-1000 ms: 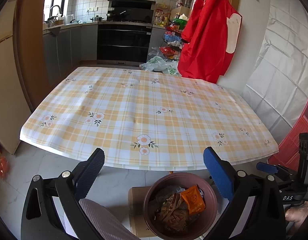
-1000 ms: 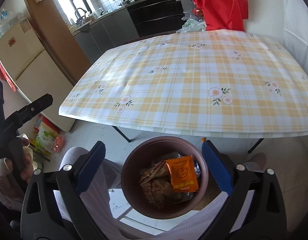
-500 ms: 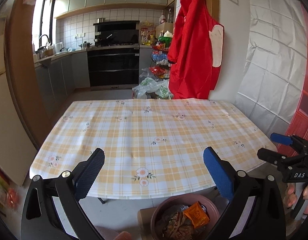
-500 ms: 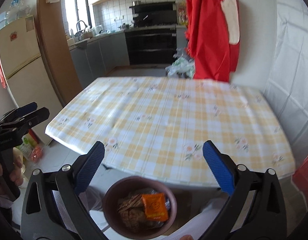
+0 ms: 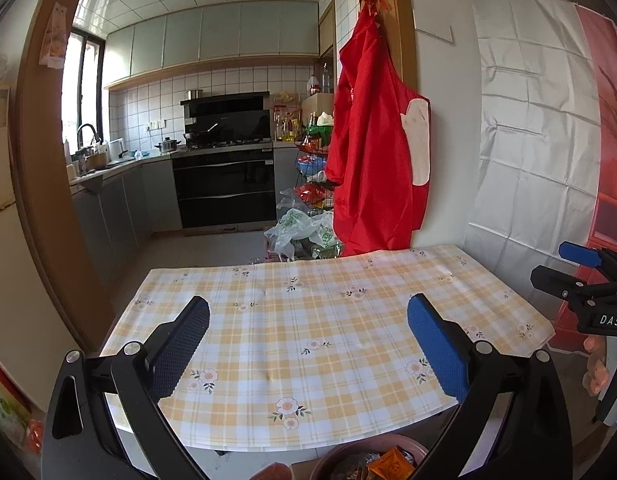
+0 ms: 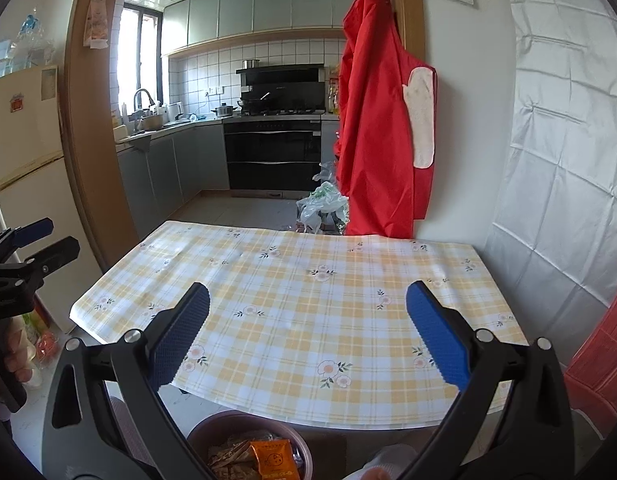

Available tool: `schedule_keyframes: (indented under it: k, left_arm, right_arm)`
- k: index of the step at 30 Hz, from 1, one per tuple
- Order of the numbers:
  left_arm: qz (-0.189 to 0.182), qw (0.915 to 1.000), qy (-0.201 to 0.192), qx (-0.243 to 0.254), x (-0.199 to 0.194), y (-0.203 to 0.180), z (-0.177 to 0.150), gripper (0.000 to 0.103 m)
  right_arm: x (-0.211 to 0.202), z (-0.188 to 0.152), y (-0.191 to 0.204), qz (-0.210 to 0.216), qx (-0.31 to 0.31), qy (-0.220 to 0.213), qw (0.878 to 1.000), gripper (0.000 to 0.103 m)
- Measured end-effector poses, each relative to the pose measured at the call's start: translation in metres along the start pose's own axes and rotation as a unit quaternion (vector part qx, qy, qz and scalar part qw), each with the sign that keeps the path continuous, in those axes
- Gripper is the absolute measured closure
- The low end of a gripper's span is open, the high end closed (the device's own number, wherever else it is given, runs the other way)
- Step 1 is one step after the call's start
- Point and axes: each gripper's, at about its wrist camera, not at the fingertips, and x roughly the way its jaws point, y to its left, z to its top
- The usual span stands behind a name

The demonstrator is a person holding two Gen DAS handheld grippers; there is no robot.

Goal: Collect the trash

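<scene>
A brown round bin (image 6: 200, 438) stands on the floor below the table's near edge, holding an orange snack wrapper (image 6: 273, 458) and other wrappers. It also shows at the bottom of the left wrist view (image 5: 328, 458). My left gripper (image 5: 308, 344) is open and empty, raised above the near part of the table (image 5: 328, 280). My right gripper (image 6: 308, 340) is open and empty, also above the table (image 6: 308, 264). No trash shows on the yellow checked tablecloth.
A red apron (image 5: 372, 160) hangs on the wall behind the table's far right corner. Plastic bags (image 5: 304, 232) lie on the floor beyond the table. Kitchen counters and an oven (image 5: 226, 188) are at the back. A white-covered wall (image 6: 556, 160) runs along the right.
Both grippers have lifted and tilted up, away from the bin. The bin has slid to the bottom edge of both views and the kitchen now fills the upper part.
</scene>
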Motion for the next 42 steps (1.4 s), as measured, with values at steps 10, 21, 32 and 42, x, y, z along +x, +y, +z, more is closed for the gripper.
schedule_keyframes:
  k: [10,21,32,42]
  left_arm:
    - [0.006,0.9999,0.002,0.010,-0.0014,-0.0077,-0.0016,0.006]
    - [0.008,0.9998,0.000,0.016,-0.0032,-0.0102,-0.0019,0.006]
    - [0.013,0.9997,-0.001,0.022,-0.0043,-0.0096,-0.0015,0.006]
    - [0.016,0.9995,0.002,0.027,-0.0017,-0.0109,-0.0015,0.006]
  right_arm:
    - [0.0023,-0.0038,0.0008,-0.003,-0.004,0.009,1.000,0.006]
    - [0.0025,-0.0053,0.0017,-0.004,-0.005,0.013,1.000,0.006]
    - [0.0038,-0.0062,0.0044,-0.008,-0.011,0.015,1.000,0.006]
    - [0.0033,-0.0046,0.0032,-0.009,-0.012,0.014,1.000,0.006]
